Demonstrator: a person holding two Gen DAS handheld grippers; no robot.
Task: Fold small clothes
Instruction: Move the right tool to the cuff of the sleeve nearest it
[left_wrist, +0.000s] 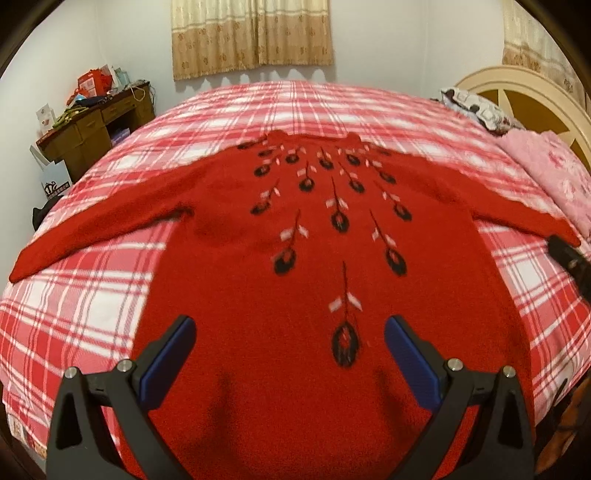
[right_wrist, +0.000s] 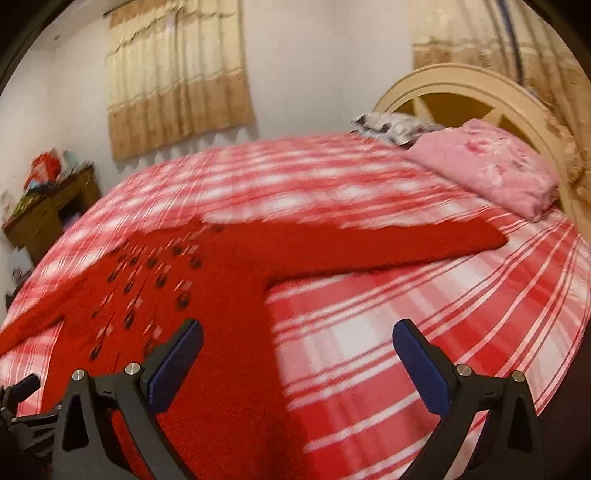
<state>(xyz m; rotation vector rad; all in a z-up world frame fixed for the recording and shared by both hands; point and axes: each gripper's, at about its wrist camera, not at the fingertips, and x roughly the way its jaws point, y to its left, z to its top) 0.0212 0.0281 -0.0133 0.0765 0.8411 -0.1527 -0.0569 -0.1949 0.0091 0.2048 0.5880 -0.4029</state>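
Flatly spread red sweater (left_wrist: 295, 258), sleeves out, black-white motifs, apparently knitted, left claw (left_wrist: 290, 334) wide, right claw (right_wrist: 297, 338) wide

Red knitted sweater (left_wrist: 295, 229): flat on the plaid-covered bed (left_wrist: 110, 295), sleeves spread left and right, collar far. Pink flowered pillow (right_wrist: 491, 166): far right, against the arched wooden headboard (right_wrist: 461, 85). Cluttered brown wooden desk (left_wrist: 92, 125): far left, beside the bed.
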